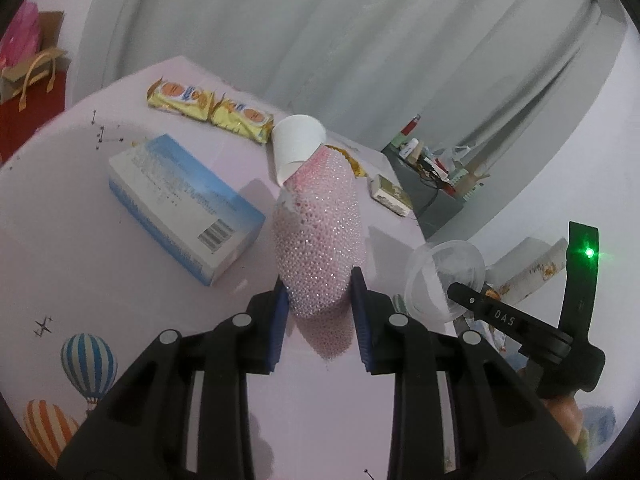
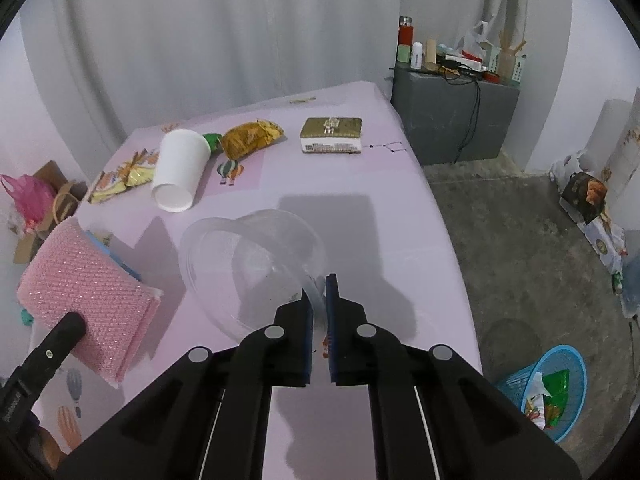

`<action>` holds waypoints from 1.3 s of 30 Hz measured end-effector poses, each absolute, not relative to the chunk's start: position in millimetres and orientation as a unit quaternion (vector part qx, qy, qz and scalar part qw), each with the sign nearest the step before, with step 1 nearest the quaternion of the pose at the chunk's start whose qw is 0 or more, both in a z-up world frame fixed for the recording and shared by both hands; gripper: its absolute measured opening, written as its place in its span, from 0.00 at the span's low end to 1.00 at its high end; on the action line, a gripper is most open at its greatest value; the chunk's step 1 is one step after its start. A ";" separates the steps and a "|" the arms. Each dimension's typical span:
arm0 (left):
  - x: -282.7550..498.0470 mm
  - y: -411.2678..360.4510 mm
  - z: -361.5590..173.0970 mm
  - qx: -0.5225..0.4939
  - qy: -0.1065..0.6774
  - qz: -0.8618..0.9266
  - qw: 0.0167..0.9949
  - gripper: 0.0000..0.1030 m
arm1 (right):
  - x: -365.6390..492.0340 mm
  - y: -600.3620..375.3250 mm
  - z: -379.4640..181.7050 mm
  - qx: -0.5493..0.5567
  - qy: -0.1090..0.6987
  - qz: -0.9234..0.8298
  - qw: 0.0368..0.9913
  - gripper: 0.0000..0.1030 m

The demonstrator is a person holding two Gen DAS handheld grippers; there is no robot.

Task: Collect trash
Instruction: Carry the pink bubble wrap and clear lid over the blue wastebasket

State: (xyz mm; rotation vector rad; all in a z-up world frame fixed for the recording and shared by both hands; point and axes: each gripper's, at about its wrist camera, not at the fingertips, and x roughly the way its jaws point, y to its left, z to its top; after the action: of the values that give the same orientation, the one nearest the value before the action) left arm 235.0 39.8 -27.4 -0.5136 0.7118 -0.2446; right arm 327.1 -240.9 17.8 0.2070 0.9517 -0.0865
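Observation:
My left gripper (image 1: 320,284) is shut on a pink bubble-wrap pouch (image 1: 320,240) and holds it above the pink table; the pouch also shows in the right wrist view (image 2: 88,300). My right gripper (image 2: 319,292) is shut on the rim of a clear plastic dome lid (image 2: 248,264), held above the table; the lid also shows in the left wrist view (image 1: 444,280). A white paper cup (image 2: 180,168) lies on its side on the table. Yellow snack wrappers (image 1: 208,108), a yellow-brown crumpled bag (image 2: 250,138) and a gold box (image 2: 332,134) lie further back.
A blue-white tissue box (image 1: 180,208) lies on the pink tablecloth (image 2: 360,220). A blue trash basket (image 2: 548,388) with wrappers stands on the floor at lower right. A grey cabinet (image 2: 452,116) with clutter stands behind the table. Bags (image 2: 28,200) sit left of the table.

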 end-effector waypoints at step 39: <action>115.5 -167.7 69.9 0.015 0.254 -0.259 0.932 0.26 | 57.6 -441.6 58.3 0.272 0.342 -0.183 0.881 0.06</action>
State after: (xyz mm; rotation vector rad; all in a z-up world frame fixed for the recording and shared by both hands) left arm 115.5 -167.7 69.9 0.0312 0.5197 -0.5307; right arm 57.6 -441.6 58.3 0.5660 0.7123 -0.3822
